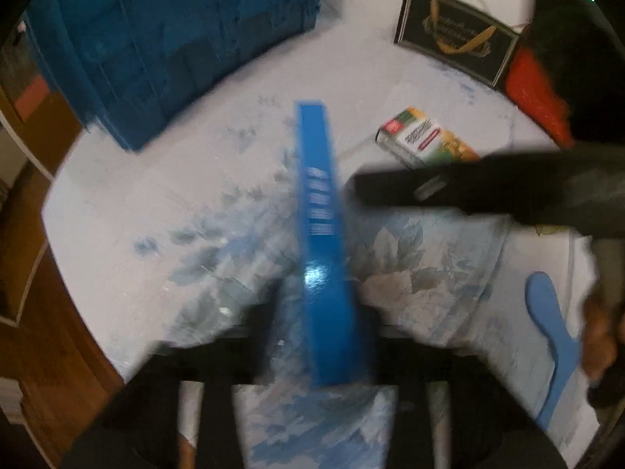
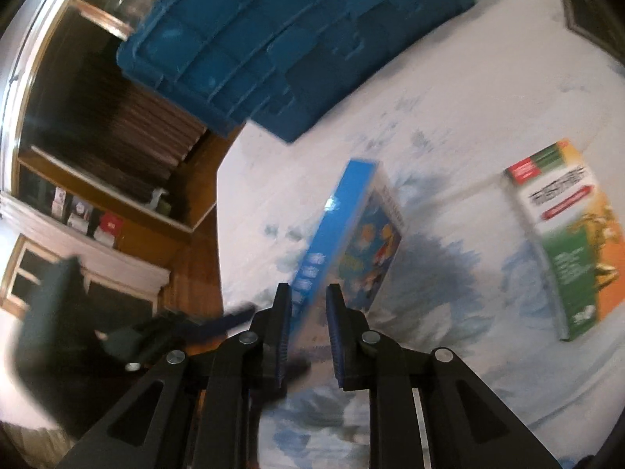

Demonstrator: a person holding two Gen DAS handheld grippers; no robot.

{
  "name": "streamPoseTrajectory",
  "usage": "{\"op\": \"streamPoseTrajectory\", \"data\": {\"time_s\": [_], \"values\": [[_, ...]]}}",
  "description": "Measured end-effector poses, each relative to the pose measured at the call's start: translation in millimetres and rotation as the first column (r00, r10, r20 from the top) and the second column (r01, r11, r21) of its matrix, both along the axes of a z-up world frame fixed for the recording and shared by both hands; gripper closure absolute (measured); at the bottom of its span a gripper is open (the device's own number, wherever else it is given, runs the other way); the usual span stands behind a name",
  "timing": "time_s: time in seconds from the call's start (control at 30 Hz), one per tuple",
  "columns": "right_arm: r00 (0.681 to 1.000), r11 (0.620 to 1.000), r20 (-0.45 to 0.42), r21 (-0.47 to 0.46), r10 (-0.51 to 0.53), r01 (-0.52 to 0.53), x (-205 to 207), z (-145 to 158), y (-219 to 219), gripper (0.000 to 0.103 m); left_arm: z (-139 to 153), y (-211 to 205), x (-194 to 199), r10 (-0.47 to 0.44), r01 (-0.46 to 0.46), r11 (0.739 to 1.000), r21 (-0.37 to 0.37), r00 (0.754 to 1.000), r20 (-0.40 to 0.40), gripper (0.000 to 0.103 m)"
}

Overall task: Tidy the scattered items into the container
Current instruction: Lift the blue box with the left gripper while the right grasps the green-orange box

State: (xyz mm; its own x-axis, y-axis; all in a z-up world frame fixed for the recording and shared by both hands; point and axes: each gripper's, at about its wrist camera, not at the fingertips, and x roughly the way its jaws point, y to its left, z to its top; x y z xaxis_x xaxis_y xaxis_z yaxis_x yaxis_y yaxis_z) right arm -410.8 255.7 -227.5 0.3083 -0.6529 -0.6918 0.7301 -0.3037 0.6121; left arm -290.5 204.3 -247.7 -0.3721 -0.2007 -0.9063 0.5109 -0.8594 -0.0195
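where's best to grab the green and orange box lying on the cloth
Likely across its two long edges, mid-length, tongs coming straight down: the green and orange box lies flat on the tablecloth, so only its thin sides offer opposing surfaces.

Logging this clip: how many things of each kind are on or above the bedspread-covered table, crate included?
Boxes: 3 (blue box, green-orange box, black box)
Blue crate: 1
Light-blue flat utensil: 1
Red fuzzy item, too blurred to identify: 1
Total: 6
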Motion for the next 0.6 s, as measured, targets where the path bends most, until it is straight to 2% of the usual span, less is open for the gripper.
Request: {"op": "streamPoseTrajectory", "data": {"time_s": [0.07,0.23,0.4,0.5,0.6], "values": [[0.998,0.998,-0.029,0.004,-0.062,0.062,-16,3,17,0.083,-8,-4,-10,0.008,-0.008,1.0,-0.004,1.0,0.013,0.083],[0.974,0.977,-0.104,0.051,-0.199,0.205,-59,-4,57,0.083,-10,-11,-42,0.018,-0.018,1.0,-0.018,1.0,-0.013,0.084],[0.919,0.927,-0.222,0.119,-0.325,0.356,-110,-16,89,0.083,-11,-15,-79,0.028,-0.028,0.999,0.017,0.999,-0.039,0.084],[0.892,0.899,-0.297,0.174,-0.34,0.401,-138,-29,94,0.083,-12,-9,-97,0.002,0.0,1.0,0.027,0.999,-0.053,0.084],[0.882,0.886,-0.357,0.232,-0.306,0.401,-157,-42,93,0.083,-14,-1,-117,-0.019,0.02,1.0,0.022,0.999,-0.046,0.084]]}}
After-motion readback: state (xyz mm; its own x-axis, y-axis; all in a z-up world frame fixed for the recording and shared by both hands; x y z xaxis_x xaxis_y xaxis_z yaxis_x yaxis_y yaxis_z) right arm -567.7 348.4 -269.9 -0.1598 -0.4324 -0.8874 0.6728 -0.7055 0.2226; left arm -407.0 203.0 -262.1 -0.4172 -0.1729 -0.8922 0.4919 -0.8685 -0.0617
